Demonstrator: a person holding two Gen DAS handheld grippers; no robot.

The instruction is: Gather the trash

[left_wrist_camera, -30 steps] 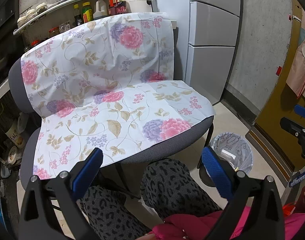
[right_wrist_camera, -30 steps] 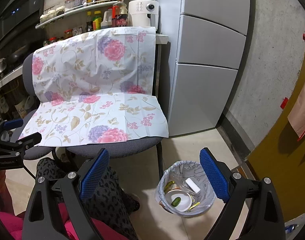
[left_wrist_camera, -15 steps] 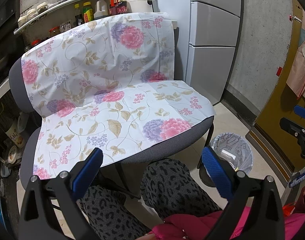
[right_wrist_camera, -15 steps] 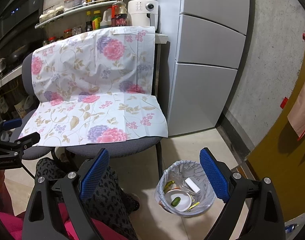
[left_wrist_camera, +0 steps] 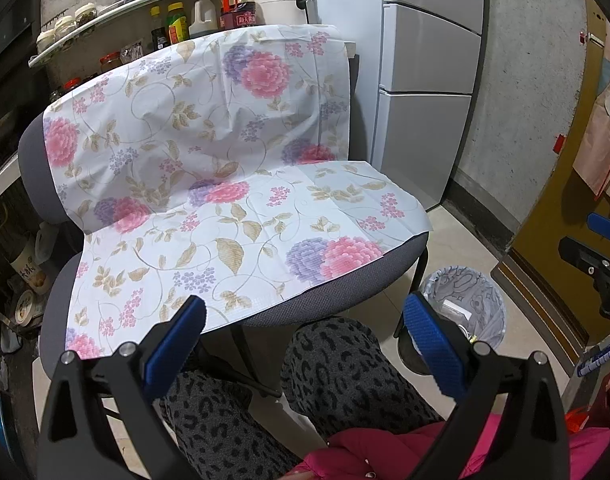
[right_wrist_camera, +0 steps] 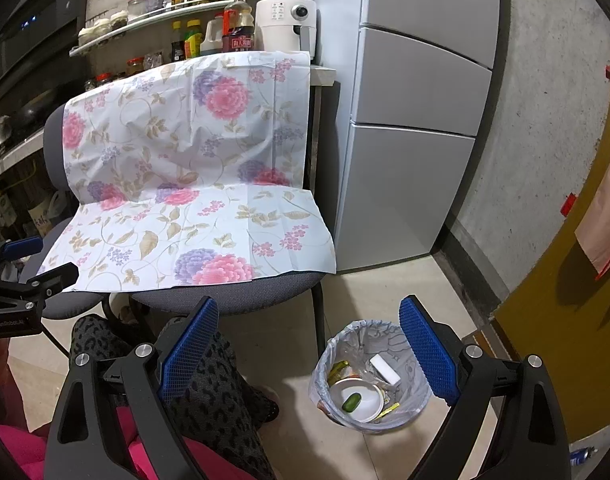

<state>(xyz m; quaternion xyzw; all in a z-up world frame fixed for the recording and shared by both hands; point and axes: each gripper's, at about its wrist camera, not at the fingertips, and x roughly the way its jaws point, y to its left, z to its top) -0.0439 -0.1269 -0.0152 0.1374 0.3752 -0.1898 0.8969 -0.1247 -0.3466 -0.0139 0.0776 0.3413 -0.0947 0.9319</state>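
The fridge [right_wrist_camera: 417, 128] stands against the wall, and just beside it two chairs [left_wrist_camera: 345, 292] sit side by side with one flowered sheet [left_wrist_camera: 225, 184] draped over both backs and seats, seemingly to give a clean surface to work on. Nothing lies on the sheet in either view, from its front edge to the fold at the backrests.

The bin [right_wrist_camera: 371, 376] sits on the floor by the right chair's front leg, below the sheet's right corner and near the fridge, close enough that things could be dropped in from the seat. Its liner is folded over the rim to stay open. The trash is inside: a white bowl [right_wrist_camera: 357, 400] with a green piece [right_wrist_camera: 351, 401] in it, a white block [right_wrist_camera: 385, 370] leaning on the liner, and yellow wrappers [right_wrist_camera: 339, 369] at the bowl's edges.

Both claws are spread wide and empty. The left gripper [left_wrist_camera: 305, 344] hangs over the person's knees, facing the seats; the right gripper [right_wrist_camera: 309, 352] hangs lower right, with the bin between its fingers in view. With the seats bare and the bin filled, the collecting looks finished.
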